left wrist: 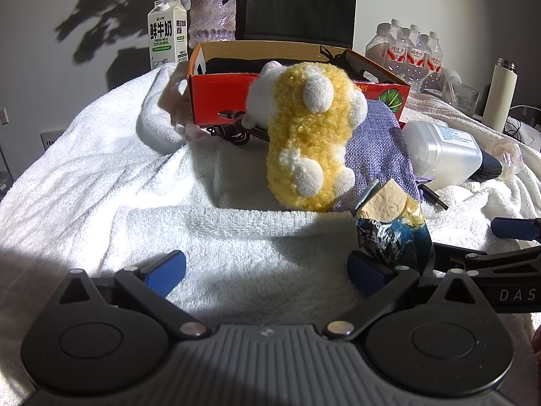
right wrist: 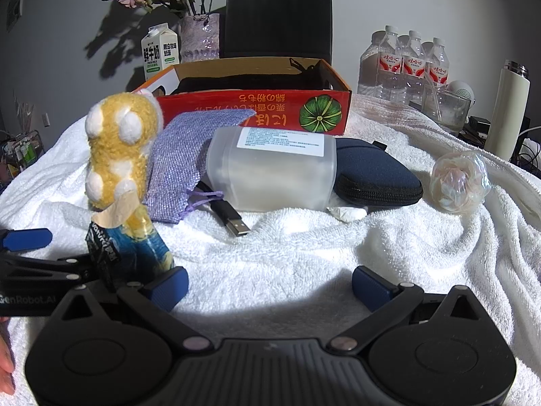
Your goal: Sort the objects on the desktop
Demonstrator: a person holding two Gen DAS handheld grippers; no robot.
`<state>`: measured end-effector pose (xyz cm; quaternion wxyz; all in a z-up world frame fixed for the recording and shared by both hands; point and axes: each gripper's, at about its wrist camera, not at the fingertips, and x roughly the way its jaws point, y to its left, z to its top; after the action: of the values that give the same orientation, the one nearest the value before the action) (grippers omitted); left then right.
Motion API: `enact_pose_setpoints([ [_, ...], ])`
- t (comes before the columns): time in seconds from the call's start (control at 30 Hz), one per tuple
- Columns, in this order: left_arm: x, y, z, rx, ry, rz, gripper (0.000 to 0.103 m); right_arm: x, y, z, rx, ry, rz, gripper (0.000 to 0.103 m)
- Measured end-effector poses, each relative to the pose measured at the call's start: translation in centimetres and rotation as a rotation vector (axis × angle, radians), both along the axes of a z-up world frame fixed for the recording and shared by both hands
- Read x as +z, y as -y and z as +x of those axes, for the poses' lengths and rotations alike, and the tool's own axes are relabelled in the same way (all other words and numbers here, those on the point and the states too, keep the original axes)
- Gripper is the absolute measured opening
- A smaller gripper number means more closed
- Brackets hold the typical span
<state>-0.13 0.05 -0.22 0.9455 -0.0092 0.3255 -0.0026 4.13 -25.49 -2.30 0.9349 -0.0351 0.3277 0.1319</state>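
On the white towel (left wrist: pixel 101 176), my left gripper (left wrist: pixel 267 274) is open with only towel between its blue pads. My right gripper (right wrist: pixel 270 287) is open too, and nothing lies between its pads. An opened blue snack packet (left wrist: pixel 395 233) (right wrist: pixel 135 237) stands upright between the two grippers, close to their inner fingers. Behind it stands a yellow and white plush toy (left wrist: pixel 311 135) (right wrist: pixel 118 149). Further objects are a purple woven pouch (right wrist: pixel 182 162), a translucent plastic container (right wrist: pixel 274 172) on its side, a USB cable plug (right wrist: pixel 236 226), a dark blue zip case (right wrist: pixel 375 176) and a pearly flower ornament (right wrist: pixel 460 182).
An open red cardboard box (right wrist: pixel 253 108) with dark cloth inside stands behind the objects. Along the back are a milk carton (left wrist: pixel 167 34), a vase (left wrist: pixel 213 17), a black bag (right wrist: pixel 277 17), water bottles (right wrist: pixel 405 61), a glass (right wrist: pixel 446 108) and a cream flask (right wrist: pixel 507 108).
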Motion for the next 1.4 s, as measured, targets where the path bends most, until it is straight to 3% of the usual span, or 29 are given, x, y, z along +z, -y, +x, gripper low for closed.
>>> enact_pose_setpoints([
  [0.9,0.0,0.0,0.0,0.001,0.001,-0.007,0.103,0.0,0.0,-0.1,0.0,0.0,-0.001,0.103],
  [1.03,1.8,-1.9,-1.6,-0.08,0.048,-0.119,0.102,0.0,0.0,-0.1,0.001,-0.001,-0.002,0.103],
  [1.13,4.2,-4.0,-3.4,-0.08,0.176,-0.187,0.103,0.6,-0.2,-0.6,0.024,-0.029,-0.025,0.103],
  [1.2,5.2,-4.8,-3.8,-0.09,0.227,-0.196,0.103,1.6,-0.2,-1.4,0.031,-0.054,0.021,0.103],
  [1.3,5.1,-5.3,-2.3,-0.093,0.222,-0.218,0.103,3.6,-0.7,-3.7,0.125,0.027,0.152,0.103],
  [1.4,4.6,-4.6,1.1,-0.124,0.186,-0.232,0.103,4.1,-3.1,-4.3,0.237,0.084,0.122,0.103],
])
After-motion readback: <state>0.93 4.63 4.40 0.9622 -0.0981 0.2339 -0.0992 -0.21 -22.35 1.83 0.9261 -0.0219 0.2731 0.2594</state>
